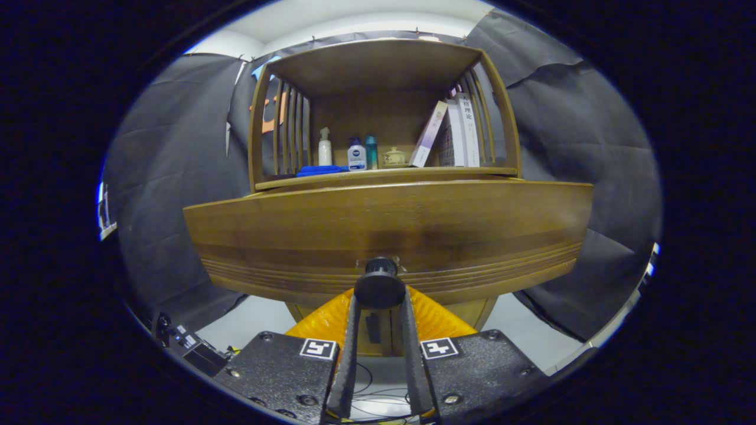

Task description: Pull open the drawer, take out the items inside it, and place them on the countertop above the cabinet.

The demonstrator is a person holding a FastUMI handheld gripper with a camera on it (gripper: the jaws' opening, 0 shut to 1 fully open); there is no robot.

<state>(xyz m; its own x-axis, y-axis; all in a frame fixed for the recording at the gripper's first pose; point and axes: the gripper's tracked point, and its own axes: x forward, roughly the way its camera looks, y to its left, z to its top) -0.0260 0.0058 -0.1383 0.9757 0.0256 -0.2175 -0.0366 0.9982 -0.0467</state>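
Your tool [379, 298] pinches drawer knob [379, 288] from both sides, so you can pull. Knob sits at 12 o'clock from tool, low on drawer front [387, 227]. Drawer looks barely open; things inside hidden. Desk [384, 172] at 12, above drawer.

Beyond the fingers, the wooden countertop [378, 174] carries a blue cloth [321, 170], a white spray bottle [325, 147], two small bottles [357, 154], a lidded ceramic pot [394, 157] and leaning books [455, 133].
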